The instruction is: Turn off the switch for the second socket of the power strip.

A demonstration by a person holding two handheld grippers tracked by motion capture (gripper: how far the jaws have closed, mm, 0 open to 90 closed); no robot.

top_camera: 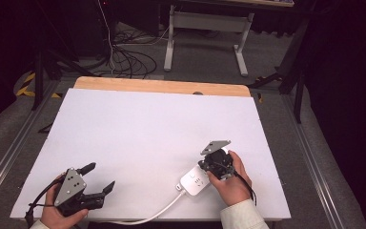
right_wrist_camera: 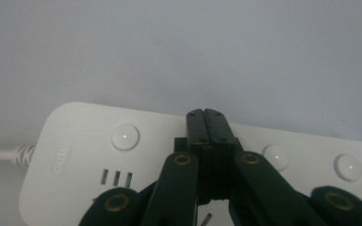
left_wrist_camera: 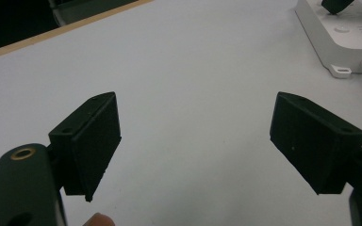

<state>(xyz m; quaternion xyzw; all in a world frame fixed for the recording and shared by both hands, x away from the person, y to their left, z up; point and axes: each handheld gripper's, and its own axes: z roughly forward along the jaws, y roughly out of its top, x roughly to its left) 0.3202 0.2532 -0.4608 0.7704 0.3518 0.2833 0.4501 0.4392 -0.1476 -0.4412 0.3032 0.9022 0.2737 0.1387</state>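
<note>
Counter (top_camera: 138, 129) carries a white sheet; a bare wood strip shows along its far edge. A white power strip (top_camera: 194, 182) lies near the near right edge, and its white cord (top_camera: 158, 213) runs off toward the near edge.

Right gripper (top_camera: 215, 164), held in the right hand (top_camera: 231, 183), sits over the far end of the strip. In the right gripper view its jaws are pressed together with nothing between them, tips above the strip's top face between round buttons (right_wrist_camera: 125, 136); contact with the surface cannot be told.

Left gripper (top_camera: 95, 183), held in the left hand (top_camera: 57, 214), rests at the near left corner, well apart from the strip. Its jaws are spread wide and empty over bare sheet.
</note>
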